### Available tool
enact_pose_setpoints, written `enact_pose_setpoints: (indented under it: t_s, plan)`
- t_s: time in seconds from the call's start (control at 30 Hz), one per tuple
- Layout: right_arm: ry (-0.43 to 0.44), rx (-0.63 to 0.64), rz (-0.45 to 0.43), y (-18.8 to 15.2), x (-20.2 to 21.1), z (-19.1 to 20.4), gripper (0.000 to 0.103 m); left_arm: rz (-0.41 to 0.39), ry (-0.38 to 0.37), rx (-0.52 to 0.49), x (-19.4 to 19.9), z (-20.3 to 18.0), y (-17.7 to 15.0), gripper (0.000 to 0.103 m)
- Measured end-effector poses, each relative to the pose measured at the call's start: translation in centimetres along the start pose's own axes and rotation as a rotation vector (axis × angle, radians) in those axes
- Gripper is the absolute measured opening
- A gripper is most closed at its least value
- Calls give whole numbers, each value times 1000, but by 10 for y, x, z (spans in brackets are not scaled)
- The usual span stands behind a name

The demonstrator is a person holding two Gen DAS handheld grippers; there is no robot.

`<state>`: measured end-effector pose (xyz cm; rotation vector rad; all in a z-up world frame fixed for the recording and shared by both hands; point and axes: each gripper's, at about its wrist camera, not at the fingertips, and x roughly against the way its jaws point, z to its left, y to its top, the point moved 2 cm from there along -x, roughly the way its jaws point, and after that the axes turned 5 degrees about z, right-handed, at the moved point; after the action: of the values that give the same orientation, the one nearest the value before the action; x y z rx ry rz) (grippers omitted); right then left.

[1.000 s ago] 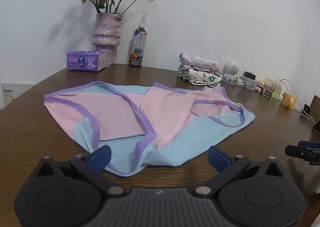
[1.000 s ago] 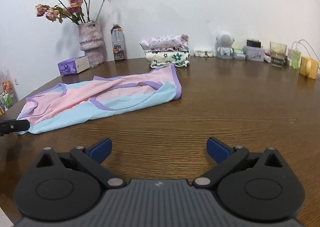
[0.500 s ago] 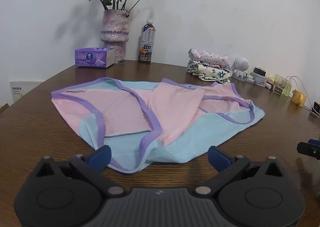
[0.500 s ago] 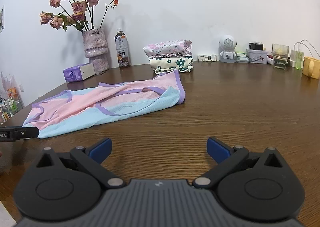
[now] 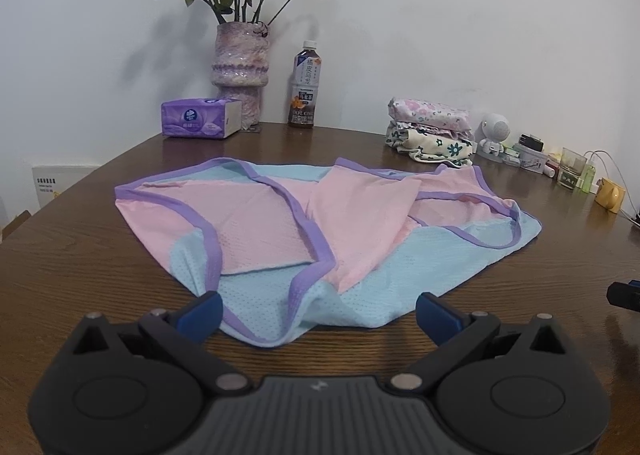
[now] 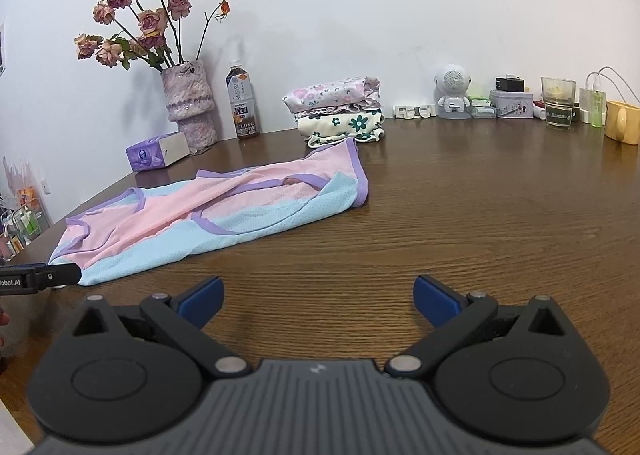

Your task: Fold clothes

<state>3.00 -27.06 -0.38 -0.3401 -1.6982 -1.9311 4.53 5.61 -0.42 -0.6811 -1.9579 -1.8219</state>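
Top (image 5: 280,223): soft, light mesh (likely slippery); take the near hem.
Left gripper (image 5: 318,313): jaws apart, empty.
Right gripper (image 6: 318,297): likewise.

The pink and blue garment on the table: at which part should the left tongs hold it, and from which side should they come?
Probably the near purple-trimmed edge of the pink and blue garment, approached low from the front. That hem bulges up off the table right between the open left tongs, so one finger could slip under it. The rest lies flat, giving less to pinch.
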Motion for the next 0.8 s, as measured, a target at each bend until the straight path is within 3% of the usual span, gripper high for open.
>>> enact_pose_setpoints:
  t_s: [0.8]
  plan:
    - [0, 6, -25, -2, 4, 3, 103, -7, 37, -13, 1, -1, 0, 103]
